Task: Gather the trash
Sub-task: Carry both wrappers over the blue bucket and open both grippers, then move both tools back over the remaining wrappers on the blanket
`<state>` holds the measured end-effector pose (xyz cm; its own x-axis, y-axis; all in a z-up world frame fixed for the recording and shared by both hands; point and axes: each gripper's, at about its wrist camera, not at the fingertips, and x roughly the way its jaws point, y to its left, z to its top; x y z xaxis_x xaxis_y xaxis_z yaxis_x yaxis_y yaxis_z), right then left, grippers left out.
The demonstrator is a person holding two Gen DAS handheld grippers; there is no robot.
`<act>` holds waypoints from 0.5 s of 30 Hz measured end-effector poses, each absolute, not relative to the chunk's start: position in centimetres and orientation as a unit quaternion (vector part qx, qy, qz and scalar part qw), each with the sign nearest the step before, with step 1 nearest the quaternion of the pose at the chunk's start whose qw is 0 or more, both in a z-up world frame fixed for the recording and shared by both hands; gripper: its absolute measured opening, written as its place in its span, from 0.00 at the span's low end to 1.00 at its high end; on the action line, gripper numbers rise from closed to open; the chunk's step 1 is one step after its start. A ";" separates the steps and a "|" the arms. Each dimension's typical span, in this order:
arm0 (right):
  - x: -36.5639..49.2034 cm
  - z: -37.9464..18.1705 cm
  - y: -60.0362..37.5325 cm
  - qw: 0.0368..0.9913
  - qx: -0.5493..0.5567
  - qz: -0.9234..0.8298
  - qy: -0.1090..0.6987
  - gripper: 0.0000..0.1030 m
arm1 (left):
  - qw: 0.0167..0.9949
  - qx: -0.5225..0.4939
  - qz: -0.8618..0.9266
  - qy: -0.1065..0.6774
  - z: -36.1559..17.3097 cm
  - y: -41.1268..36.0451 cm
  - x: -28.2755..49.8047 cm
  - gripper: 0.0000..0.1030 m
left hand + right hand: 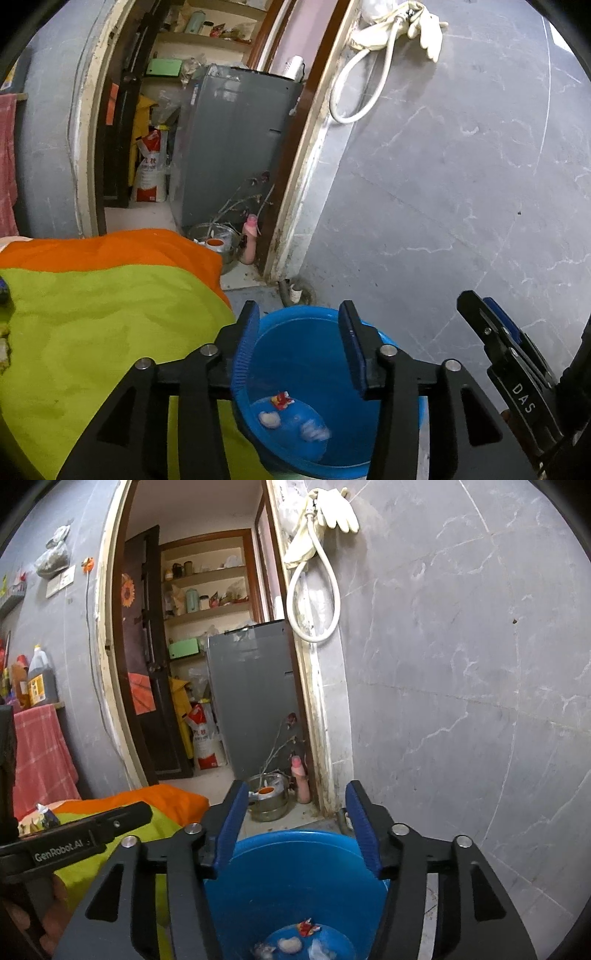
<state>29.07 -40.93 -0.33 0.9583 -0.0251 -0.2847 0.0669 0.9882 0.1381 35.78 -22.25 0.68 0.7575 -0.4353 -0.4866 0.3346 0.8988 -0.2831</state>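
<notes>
A blue bucket (317, 325) stands on the floor beside a table with a green and orange cloth (103, 314). Inside it lie a red wrapper (281, 400) and white crumpled scraps (269, 419). My left gripper (299, 317) is open and empty above the bucket's mouth. My right gripper (295, 801) is open and empty above the same bucket (295, 871); the red wrapper (308, 927) and white scraps (288, 944) show at its bottom. The right gripper also shows in the left wrist view (491, 325). More trash (40, 818) lies on the cloth at far left.
A grey tiled wall (461, 166) rises right of the bucket. A doorway behind leads to a grey cabinet (255, 694), shelves and a sack (205, 738). A metal pot (267, 799) and a pink bottle (301, 779) stand by the door frame. A red towel (40, 749) hangs left.
</notes>
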 end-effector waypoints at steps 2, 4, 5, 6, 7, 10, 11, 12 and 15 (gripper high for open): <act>28.6 0.0 -41.0 0.988 0.075 -0.027 0.136 0.62 | 0.939 -0.091 -0.198 0.267 1.2 -21.5 35.2 0.51; 28.1 0.4 -41.1 0.989 0.076 -0.030 0.127 0.72 | 0.943 -0.098 -0.192 0.254 1.7 -20.6 34.7 0.63; 27.7 0.7 -41.1 0.989 0.078 -0.030 0.121 0.76 | 0.945 -0.101 -0.188 0.247 2.1 -20.1 34.4 0.72; 27.4 1.0 -41.1 0.989 0.079 -0.030 0.117 0.79 | 0.948 -0.105 -0.183 0.239 2.4 -19.5 34.0 0.81; 27.0 1.3 -41.0 0.990 0.080 -0.028 0.113 0.85 | 0.950 -0.108 -0.177 0.232 2.8 -18.9 33.7 0.85; 26.0 2.0 -40.8 0.991 0.082 -0.023 0.099 1.00 | 0.958 -0.106 -0.157 0.215 3.7 -17.3 32.7 0.96; 25.7 2.2 -40.7 0.992 0.082 -0.021 0.093 1.00 | 0.960 -0.103 -0.151 0.211 4.0 -16.9 32.4 0.96; 25.4 2.5 -40.5 0.992 0.081 -0.020 0.091 1.00 | 0.962 -0.098 -0.146 0.208 4.3 -16.5 32.0 0.96; 24.9 3.2 -39.9 0.993 0.077 -0.014 0.089 1.00 | 0.966 -0.090 -0.132 0.203 5.0 -15.3 30.9 0.96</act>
<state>24.91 -39.89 3.24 0.9837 -0.0150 -0.1790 0.0425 0.9876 0.1508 30.87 -15.28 5.00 0.8823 -0.2921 -0.3691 0.2186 0.9488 -0.2282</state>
